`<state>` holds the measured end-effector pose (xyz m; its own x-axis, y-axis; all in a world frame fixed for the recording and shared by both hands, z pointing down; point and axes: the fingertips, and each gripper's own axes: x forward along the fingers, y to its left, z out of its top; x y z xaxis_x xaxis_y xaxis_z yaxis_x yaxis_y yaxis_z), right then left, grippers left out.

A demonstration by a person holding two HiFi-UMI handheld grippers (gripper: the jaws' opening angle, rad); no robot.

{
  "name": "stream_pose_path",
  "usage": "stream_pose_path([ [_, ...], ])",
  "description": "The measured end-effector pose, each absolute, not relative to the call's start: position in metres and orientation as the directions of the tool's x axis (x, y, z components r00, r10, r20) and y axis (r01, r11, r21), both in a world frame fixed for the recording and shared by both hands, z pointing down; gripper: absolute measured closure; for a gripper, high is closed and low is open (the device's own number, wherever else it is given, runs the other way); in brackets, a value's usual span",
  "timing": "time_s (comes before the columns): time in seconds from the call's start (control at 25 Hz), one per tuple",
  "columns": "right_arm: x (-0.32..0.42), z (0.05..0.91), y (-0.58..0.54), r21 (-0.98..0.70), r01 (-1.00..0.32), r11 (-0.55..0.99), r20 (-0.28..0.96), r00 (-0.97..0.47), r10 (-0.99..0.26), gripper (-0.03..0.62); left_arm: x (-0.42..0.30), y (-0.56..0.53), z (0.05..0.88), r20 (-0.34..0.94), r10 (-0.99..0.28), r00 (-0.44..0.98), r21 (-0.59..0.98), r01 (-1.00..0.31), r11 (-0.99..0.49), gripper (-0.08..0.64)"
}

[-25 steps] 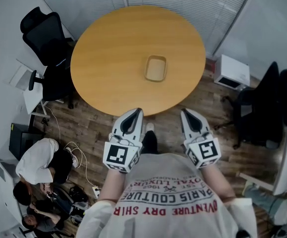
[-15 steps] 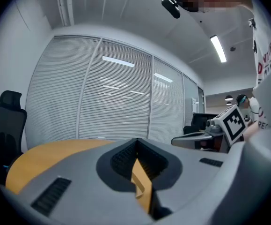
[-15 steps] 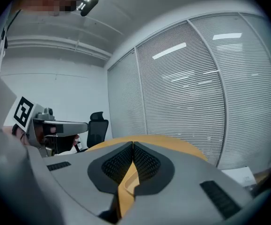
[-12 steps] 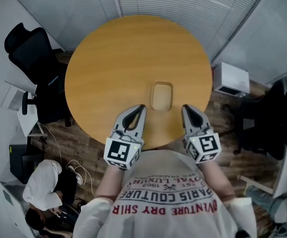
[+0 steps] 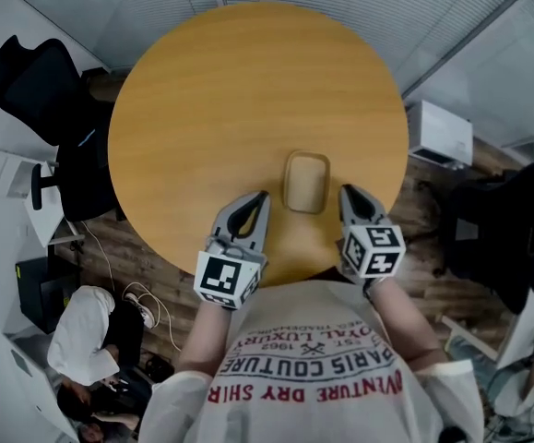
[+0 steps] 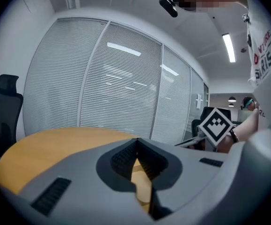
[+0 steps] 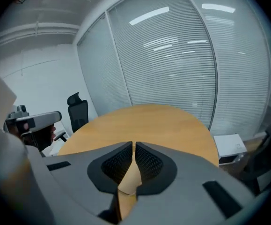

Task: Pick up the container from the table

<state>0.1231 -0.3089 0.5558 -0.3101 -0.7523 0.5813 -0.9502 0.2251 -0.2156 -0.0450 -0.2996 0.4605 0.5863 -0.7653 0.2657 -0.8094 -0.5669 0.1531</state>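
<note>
A small tan rectangular container (image 5: 307, 182) lies on the round wooden table (image 5: 211, 90), near its front edge. In the head view my left gripper (image 5: 262, 195) sits just left of the container and my right gripper (image 5: 345, 191) just right of it, both over the table's near rim. Each gripper's jaws are shut with tips touching and nothing between them. The left gripper (image 6: 136, 140) sees the table top (image 6: 55, 144) and the right gripper's marker cube (image 6: 216, 124). Ahead of the right gripper (image 7: 133, 145) lies bare table (image 7: 149, 121); the container is hidden in both gripper views.
Black office chairs (image 5: 27, 77) stand left of the table and another (image 5: 506, 220) at the right. A white box (image 5: 442, 135) sits on the wood floor right of the table. People crouch at the lower left (image 5: 82, 340). Blinds (image 6: 112, 88) cover the glass walls behind the table.
Both grippers moved forward from above the floor to over the table's near edge, either side of the container. The right one tipped downward and rolled.
</note>
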Motion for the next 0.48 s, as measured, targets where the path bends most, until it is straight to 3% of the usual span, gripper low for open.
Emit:
stream_pose_path([
  [0.2,0.132,0.611,-0.320,-0.230,-0.966,0.121,0.678,-0.248,-0.692,0.579,-0.040,-0.314,0.471,0.278,-0.756,0.592,0.154,-0.805,-0.573,0.558],
  [0.28,0.130,0.627,-0.324,-0.255,-0.960,0.116,0.699,-0.266,-0.664,0.490,-0.038,-0.323,0.477,0.285,-0.763,0.580,0.157,-0.814,-0.560,0.558],
  [0.48,0.123,0.660,-0.331,-0.235,-0.965,0.116,0.756,-0.256,-0.603,0.465,-0.032,-0.334,0.488,0.290,-0.769,0.569,0.189,-0.822,-0.537,0.558],
])
